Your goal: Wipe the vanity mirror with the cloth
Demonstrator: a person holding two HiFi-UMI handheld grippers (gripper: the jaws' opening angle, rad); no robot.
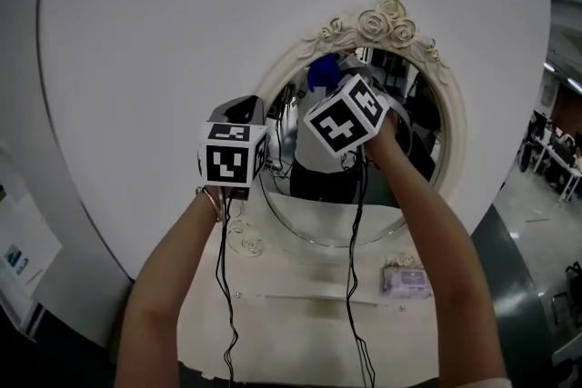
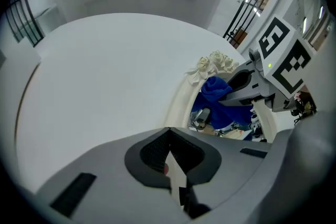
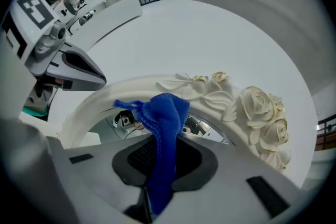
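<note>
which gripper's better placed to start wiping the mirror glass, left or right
Right. The right gripper is shut on the blue cloth, up at the mirror glass under the rose-carved frame. The left gripper holds no cloth and sits beside the frame, off the glass.

Head view looking steeply down, both gripper views close in, all three sharing the mirror frame (image 1: pixel 386 21)

Wall (image 1: pixel 164 41) left of mirror frame (image 1: pixel 452 118) open; rose crest (image 1: pixel 386 21) juts at top; lilac pack (image 1: pixel 405 280) occupies shelf (image 1: pixel 291 304) right.
</note>
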